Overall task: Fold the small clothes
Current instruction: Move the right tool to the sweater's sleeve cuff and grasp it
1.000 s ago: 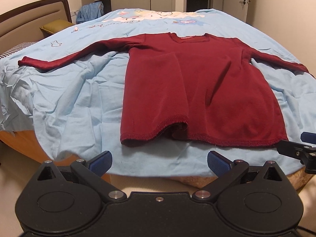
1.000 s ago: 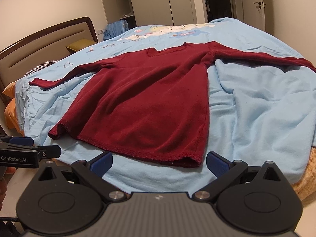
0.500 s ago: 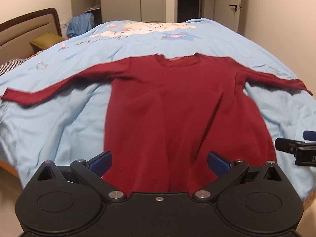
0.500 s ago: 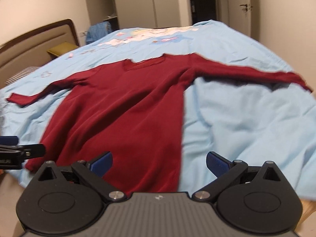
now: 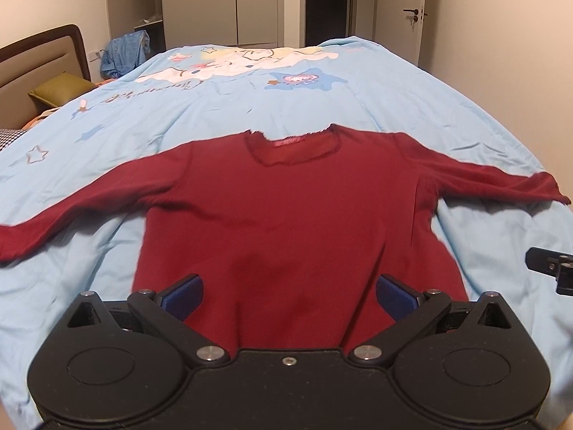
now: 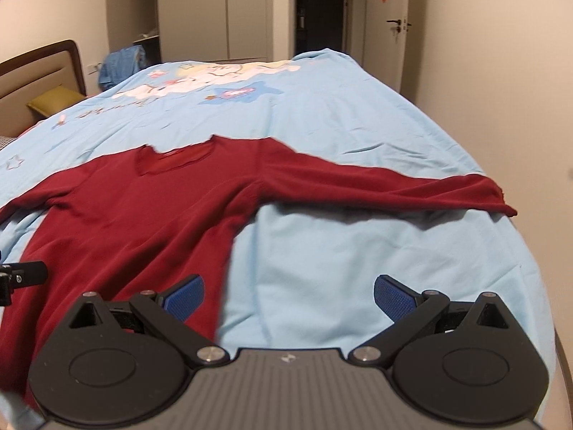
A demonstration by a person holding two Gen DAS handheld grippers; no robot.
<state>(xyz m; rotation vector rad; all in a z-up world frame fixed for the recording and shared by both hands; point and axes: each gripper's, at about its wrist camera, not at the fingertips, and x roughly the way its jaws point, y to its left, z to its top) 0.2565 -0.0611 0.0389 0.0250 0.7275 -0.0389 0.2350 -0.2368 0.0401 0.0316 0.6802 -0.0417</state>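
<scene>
A dark red long-sleeved top (image 5: 286, 222) lies flat on the light blue bedspread, neckline far, both sleeves spread sideways. My left gripper (image 5: 288, 295) hovers open over the lower middle of its body, nothing between the blue pads. In the right wrist view the top (image 6: 143, 222) fills the left half, and its right sleeve (image 6: 394, 186) stretches toward the bed's right edge. My right gripper (image 6: 288, 295) is open above the top's right side edge and the bare bedspread beside it. The hem is hidden under both grippers.
The blue bedspread (image 5: 250, 100) with cartoon print covers the bed. A headboard (image 5: 43, 57) and olive pillow (image 5: 61, 89) sit far left, a blue garment (image 5: 123, 52) beyond. Wardrobes and a door stand at the back. The bed's right edge (image 6: 537, 251) drops off near the wall.
Both grippers have moved forward from beyond the bed's foot to over the top's lower part. The hem has passed out of sight beneath them. Both stay open.
</scene>
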